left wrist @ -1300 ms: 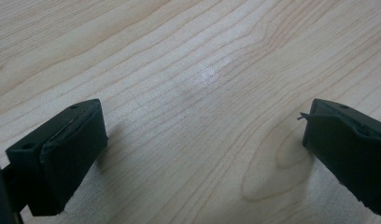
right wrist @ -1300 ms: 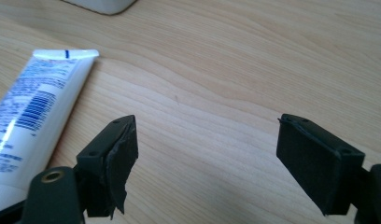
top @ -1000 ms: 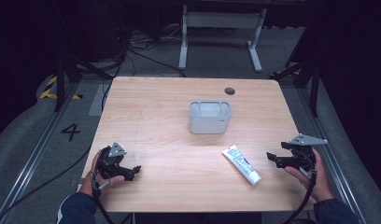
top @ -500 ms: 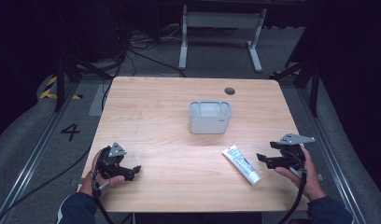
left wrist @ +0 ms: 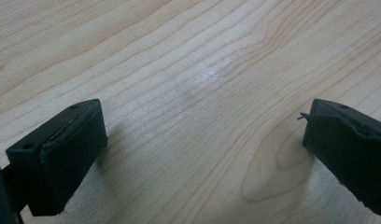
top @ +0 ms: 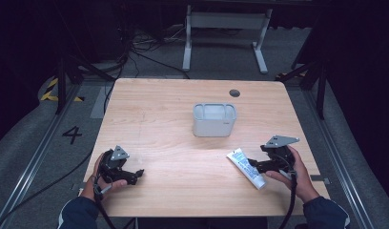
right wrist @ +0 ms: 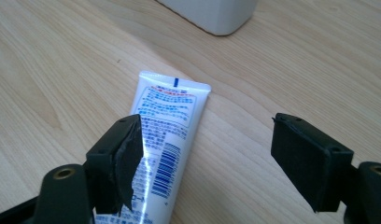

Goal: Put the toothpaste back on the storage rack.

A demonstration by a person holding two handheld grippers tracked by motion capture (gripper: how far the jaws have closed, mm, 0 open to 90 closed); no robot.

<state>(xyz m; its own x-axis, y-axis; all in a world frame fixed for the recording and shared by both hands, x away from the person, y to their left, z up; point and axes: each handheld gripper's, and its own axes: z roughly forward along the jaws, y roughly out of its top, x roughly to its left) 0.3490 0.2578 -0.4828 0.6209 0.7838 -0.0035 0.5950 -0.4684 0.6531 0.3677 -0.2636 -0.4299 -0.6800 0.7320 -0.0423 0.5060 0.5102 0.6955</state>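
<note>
1. Tube [top: 246, 168] of white paste, printed with blue and red text and a barcode, lies flat on the table [top: 183, 124] toward its near right part. In the high view it runs diagonally, flat crimped end toward the table's middle, other end toward the near edge.
2. Right tool [top: 257, 166], held in the person's right hand [top: 297, 176], sits at the tube's near end. Jaws spread wide. In the right gripper view [right wrist: 205, 156] one jaw stands over the tube's printed face near the barcode; the other is well off to the side above bare wood. Cannot tell whether the first jaw touches the tube. Tube not pinched.
3. Grey container [top: 214, 119], rounded rectangular, open top, stands upright near the table's centre, beyond the tube and apart from it. Its lower corner shows at the top of the right gripper view [right wrist: 212, 16].
4. Left tool [top: 130, 174], in the left hand [top: 104, 179], sits at the near left part of the table, well apart from the tube. Jaws spread, bare wood between them in the left gripper view [left wrist: 200, 140]; holds nothing.
5. Dark round spot [top: 234, 93] on the table surface near the far edge.
</note>
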